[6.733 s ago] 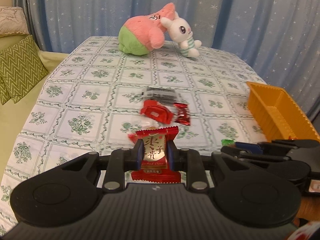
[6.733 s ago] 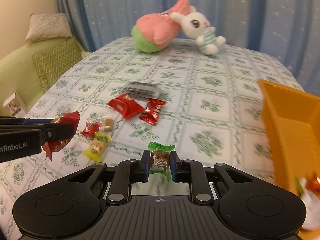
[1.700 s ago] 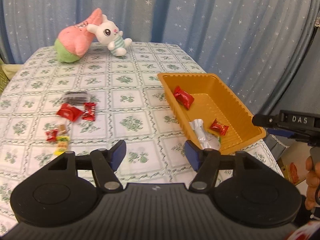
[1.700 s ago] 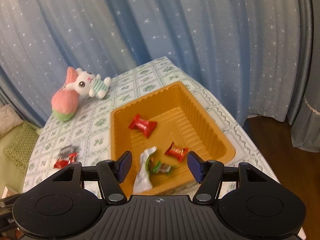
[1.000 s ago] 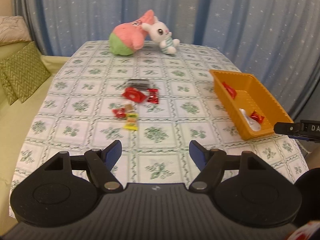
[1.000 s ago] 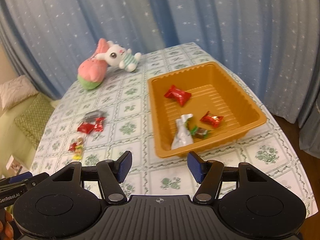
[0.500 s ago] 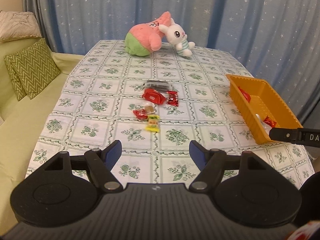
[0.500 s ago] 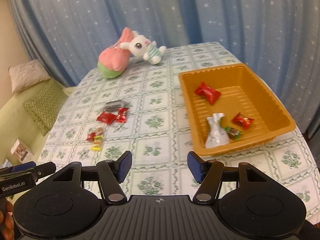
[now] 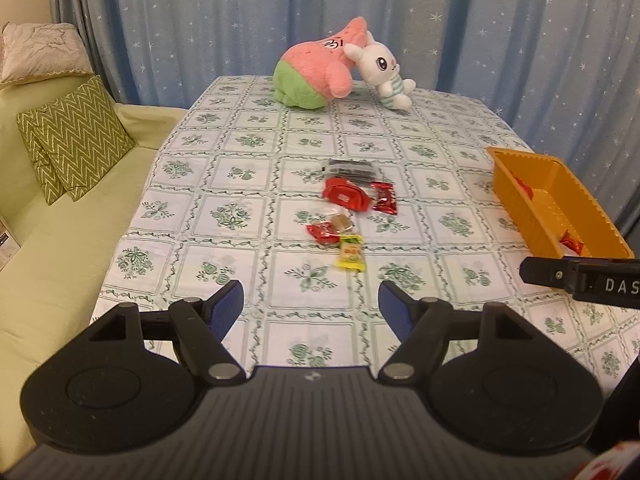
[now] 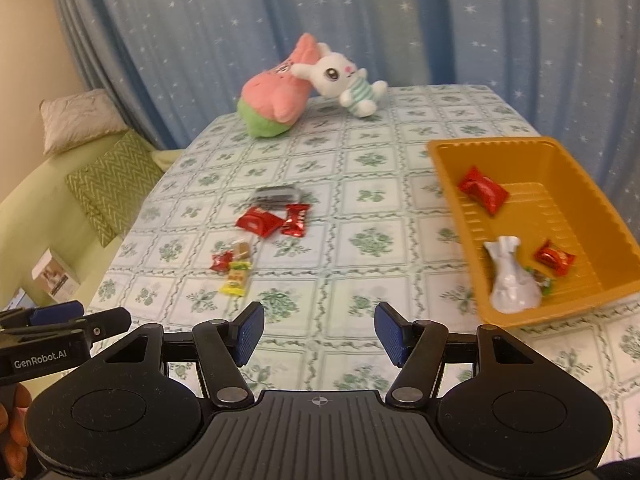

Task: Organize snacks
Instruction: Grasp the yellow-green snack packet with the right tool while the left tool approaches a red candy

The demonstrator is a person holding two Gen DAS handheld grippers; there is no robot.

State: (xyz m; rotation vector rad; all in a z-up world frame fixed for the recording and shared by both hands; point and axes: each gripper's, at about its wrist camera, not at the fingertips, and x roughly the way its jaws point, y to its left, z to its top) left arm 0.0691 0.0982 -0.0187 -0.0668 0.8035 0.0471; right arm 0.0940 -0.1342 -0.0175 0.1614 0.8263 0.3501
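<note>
Snacks [image 9: 352,212] lie clustered mid-surface [image 9: 248,184], apart from the orange tray [image 10: 452,184] at the right edge, which holds red candies [image 10: 482,194] and a white packet [image 10: 512,280]. Left claw [image 9: 310,306] and right claw [image 10: 318,338] hover released, empty, over the near edge.

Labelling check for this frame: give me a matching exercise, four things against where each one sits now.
Things:
1. yellow snack
2. white wrapper
3. black packet
4. white rabbit toy

Places:
A. far end of the table, leaning on the pink plush
B. inside the orange tray
C. on the cloth, nearest piece of the loose pile
D. on the cloth, farthest piece of the loose pile

Pairs: 1-C, 2-B, 3-D, 4-A
</note>
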